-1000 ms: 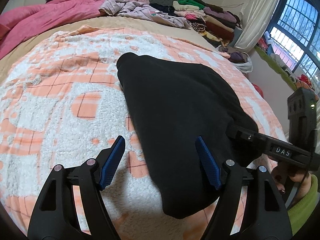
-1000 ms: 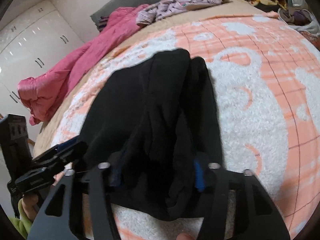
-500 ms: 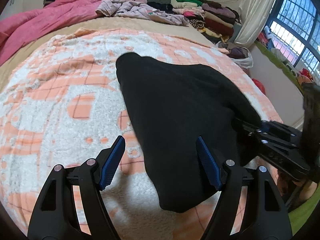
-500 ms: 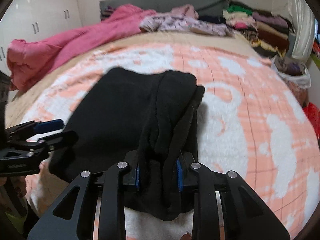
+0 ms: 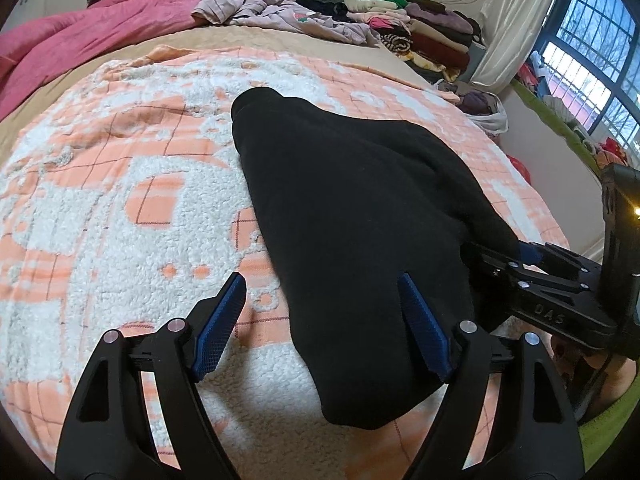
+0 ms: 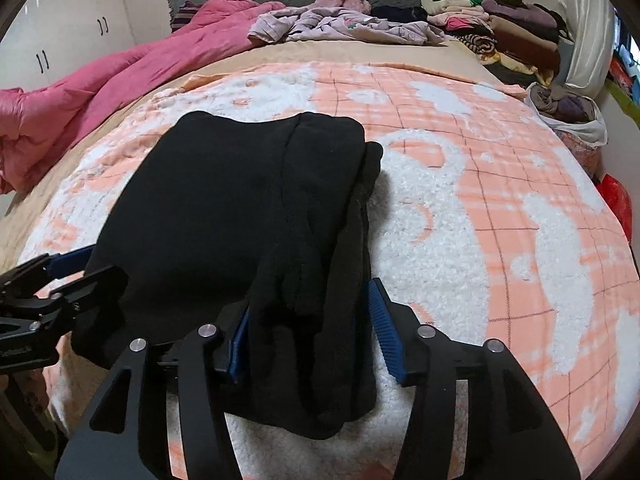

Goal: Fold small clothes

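Note:
A black fleece garment [image 5: 352, 216] lies folded on the orange-and-white plaid blanket [image 5: 120, 208]. It also shows in the right wrist view [image 6: 224, 224], with a bunched fold along its right edge. My left gripper [image 5: 322, 322] is open over the garment's near left edge, its right pad above the cloth. My right gripper [image 6: 308, 332] is open, its blue pads standing apart on either side of the bunched fold. Each gripper shows in the other's view, the right one [image 5: 532, 276] at the garment's right corner and the left one [image 6: 60, 276] at its left corner.
A pink quilt [image 6: 80, 92] lies at the far left of the bed. Loose lilac clothes [image 6: 344, 24] and a stack of folded clothes [image 6: 504, 28] lie at the head. A bag of clothes [image 6: 568, 112] sits at the bed's right edge, by the window [image 5: 592, 40].
My right gripper was shut on the bunched fold half a second ago and has opened, letting it go. The garment has settled on the blanket. My left gripper stays open.

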`<state>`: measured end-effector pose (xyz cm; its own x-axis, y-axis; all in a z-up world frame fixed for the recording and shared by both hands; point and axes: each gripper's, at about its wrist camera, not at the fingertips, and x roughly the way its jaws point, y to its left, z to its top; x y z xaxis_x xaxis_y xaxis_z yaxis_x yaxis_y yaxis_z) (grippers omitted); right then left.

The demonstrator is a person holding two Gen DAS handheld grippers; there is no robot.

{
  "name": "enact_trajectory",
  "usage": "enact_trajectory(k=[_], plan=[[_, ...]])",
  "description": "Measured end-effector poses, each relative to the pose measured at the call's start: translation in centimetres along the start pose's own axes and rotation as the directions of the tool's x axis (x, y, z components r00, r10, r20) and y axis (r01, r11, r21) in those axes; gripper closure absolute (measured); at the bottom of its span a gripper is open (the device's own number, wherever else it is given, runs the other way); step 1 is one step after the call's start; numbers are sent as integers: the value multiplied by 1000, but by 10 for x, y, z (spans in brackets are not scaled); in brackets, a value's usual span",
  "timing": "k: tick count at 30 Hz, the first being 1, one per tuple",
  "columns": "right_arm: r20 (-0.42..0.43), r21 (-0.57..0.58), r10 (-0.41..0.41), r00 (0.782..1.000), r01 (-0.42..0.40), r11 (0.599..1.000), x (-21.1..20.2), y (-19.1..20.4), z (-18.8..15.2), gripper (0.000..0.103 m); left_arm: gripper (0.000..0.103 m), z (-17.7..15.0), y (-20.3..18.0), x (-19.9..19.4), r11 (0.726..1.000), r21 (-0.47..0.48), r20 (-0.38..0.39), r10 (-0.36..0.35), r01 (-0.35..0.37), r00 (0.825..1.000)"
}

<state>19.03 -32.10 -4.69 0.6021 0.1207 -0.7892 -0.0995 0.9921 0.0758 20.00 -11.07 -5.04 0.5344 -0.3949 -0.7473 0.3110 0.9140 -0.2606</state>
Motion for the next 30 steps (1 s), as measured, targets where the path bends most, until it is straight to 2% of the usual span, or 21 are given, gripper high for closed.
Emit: enact_trajectory(k=[2, 7, 9, 10, 14, 16, 17, 20, 21, 26, 29, 30], plan=[[18, 9, 4, 1000, -4, 1000, -8, -1, 2, 47, 32, 0, 2, 1, 1000, -1, 0, 3, -3, 1000], [159, -59, 57, 986, -49, 997, -43, 16, 8, 48, 32, -1, 4, 1, 1000, -2, 2, 2, -2, 1000], [187, -94, 79, 979, -62, 994, -50, 23, 9, 61, 32, -2, 4, 1, 1000, 3, 5, 7, -7, 1000], [193, -113, 91, 977, -70, 991, -51, 28, 12, 62, 32, -3, 3, 0, 1000, 5, 6, 9, -9, 1000], [155, -150, 100, 983, -77, 986, -34, 39, 34, 66, 32, -4, 2, 0, 1000, 9, 8, 13, -13, 1000], [90, -146, 106, 990, -92, 985, -14, 39, 47, 66, 32, -4, 2, 0, 1000, 18, 8, 16, -16, 1000], [68, -140, 94, 993, -84, 987, -5, 38, 50, 71, 32, -4, 2, 0, 1000, 19, 7, 15, -15, 1000], [6, -138, -47, 999, 47, 989, 26, 30, 52, 96, 32, -4, 2, -1, 1000, 20, 0, 2, -2, 1000], [-1, -142, -71, 997, 70, 987, 32, 28, 50, 97, 32, -4, 2, -1, 1000, 20, -2, -5, 5, 1000], [-24, -85, -48, 999, 45, 995, 38, 21, 47, 97, 32, -4, 1, -1, 1000, 23, -6, -10, 10, 1000], [-10, -44, -3, 1000, 2, 999, 34, 17, 47, 92, 32, -4, 2, -3, 1000, 23, -7, -12, 13, 1000], [0, -23, 21, 1000, -21, 999, 30, 14, 47, 87, 32, -4, 2, -4, 1000, 21, -5, -14, 14, 1000]])
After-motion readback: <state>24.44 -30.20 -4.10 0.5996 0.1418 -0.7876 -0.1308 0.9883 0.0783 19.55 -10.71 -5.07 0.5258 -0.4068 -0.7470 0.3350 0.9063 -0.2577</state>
